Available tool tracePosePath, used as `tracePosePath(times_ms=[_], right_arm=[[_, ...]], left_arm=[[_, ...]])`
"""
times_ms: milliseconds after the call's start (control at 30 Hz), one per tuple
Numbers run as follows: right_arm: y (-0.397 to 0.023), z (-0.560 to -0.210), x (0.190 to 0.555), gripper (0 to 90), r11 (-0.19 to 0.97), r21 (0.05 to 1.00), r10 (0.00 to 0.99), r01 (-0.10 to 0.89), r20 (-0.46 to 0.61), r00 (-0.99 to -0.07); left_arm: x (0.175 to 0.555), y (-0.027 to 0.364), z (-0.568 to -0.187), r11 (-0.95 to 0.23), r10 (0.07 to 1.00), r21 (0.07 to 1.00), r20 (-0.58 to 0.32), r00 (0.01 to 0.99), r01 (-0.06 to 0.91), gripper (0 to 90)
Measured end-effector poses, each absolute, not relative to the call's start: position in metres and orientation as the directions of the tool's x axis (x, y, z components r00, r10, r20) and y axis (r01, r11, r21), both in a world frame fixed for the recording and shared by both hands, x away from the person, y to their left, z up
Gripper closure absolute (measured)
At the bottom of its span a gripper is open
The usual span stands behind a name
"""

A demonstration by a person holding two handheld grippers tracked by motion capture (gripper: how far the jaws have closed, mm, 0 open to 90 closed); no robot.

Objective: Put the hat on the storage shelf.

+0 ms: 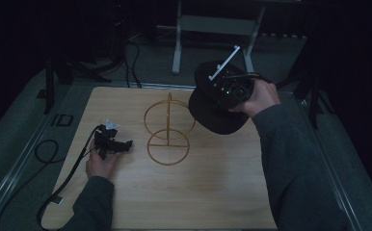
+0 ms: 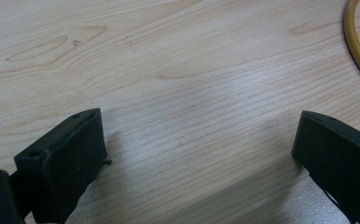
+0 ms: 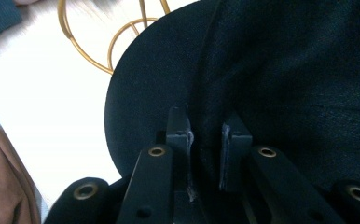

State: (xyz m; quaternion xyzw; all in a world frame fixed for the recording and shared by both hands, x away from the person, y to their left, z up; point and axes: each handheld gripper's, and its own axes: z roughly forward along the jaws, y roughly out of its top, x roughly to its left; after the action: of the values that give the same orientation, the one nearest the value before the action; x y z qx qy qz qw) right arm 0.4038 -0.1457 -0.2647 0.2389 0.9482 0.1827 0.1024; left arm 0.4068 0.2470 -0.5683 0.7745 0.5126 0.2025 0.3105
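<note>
A person lifts a black fabric cap beside a gold wire stand on a wooden table.

The right gripper [image 3: 205, 135] has its two black jaws nearly closed, pinching a fold of the black fabric cap [image 3: 280, 70] where the crown meets the brim. In the high view the cap [image 1: 215, 113] hangs tilted above the far right part of the light wooden table [image 1: 198, 192], just right of the gold wire stand [image 1: 168, 130], whose ring base rests on the wood. The left gripper [image 2: 199, 149] lies low on the table near its left side, jaws wide apart with bare wood between them, holding nothing. A curve of the stand's ring shows at its view's upper right.
</note>
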Motion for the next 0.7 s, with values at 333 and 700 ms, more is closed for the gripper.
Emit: tracePosePath(times_ms=[333, 700], right_arm=[[-0.129, -0.258, 0.402, 78.1, 0.830, 0.406, 0.460, 0.383, -0.111, -0.881], [-0.112, -0.250, 0.399, 78.1, 0.840, 0.409, 0.435, 0.356, -0.114, -0.893]], left_arm=[[0.407, 0.247, -0.568, -0.281, 0.920, 0.689, -0.005, 0.392, 0.668, 2.3], [0.407, 0.247, -0.568, -0.281, 0.920, 0.689, -0.004, 0.391, 0.668, 2.3]])
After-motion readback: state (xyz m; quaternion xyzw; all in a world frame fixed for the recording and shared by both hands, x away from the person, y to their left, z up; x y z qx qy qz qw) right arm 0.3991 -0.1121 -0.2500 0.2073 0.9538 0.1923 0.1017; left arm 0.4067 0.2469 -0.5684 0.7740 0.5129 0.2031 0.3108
